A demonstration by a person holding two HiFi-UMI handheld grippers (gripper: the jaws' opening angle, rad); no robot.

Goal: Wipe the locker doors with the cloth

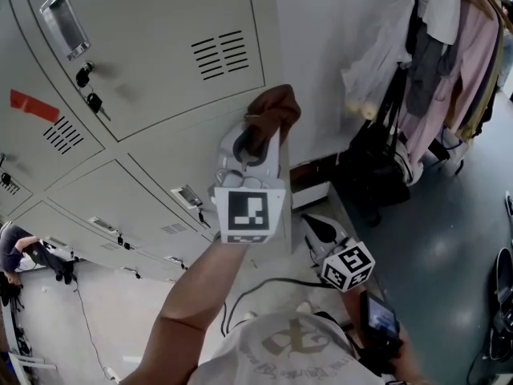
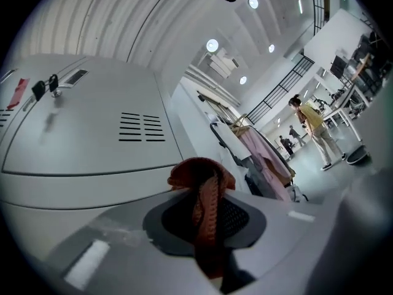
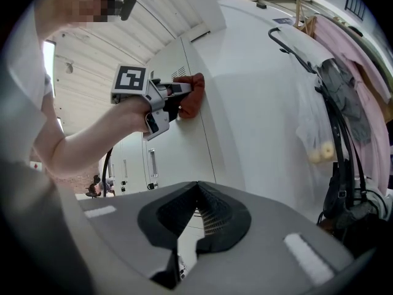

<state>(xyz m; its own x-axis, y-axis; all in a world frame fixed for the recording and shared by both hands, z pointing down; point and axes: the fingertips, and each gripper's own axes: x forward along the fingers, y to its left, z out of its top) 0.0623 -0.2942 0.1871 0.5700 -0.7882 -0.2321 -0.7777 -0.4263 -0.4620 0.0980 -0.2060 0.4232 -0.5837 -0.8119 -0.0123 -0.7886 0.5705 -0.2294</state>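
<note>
Left gripper [image 1: 260,133] grasps rust cloth [image 1: 272,107] against locker door's [image 1: 172,155] right edge. Right gripper [image 1: 314,229] clenched, empty. Press flat; overlap strokes.

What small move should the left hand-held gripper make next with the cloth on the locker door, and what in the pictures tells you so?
Probably slide the left hand-held gripper sideways to the left across the locker door, with the cloth pressed on. Its jaws are shut on the cloth, which appears to rest against the door near its upper right corner, so most of the panel stretches away to the left.
</note>
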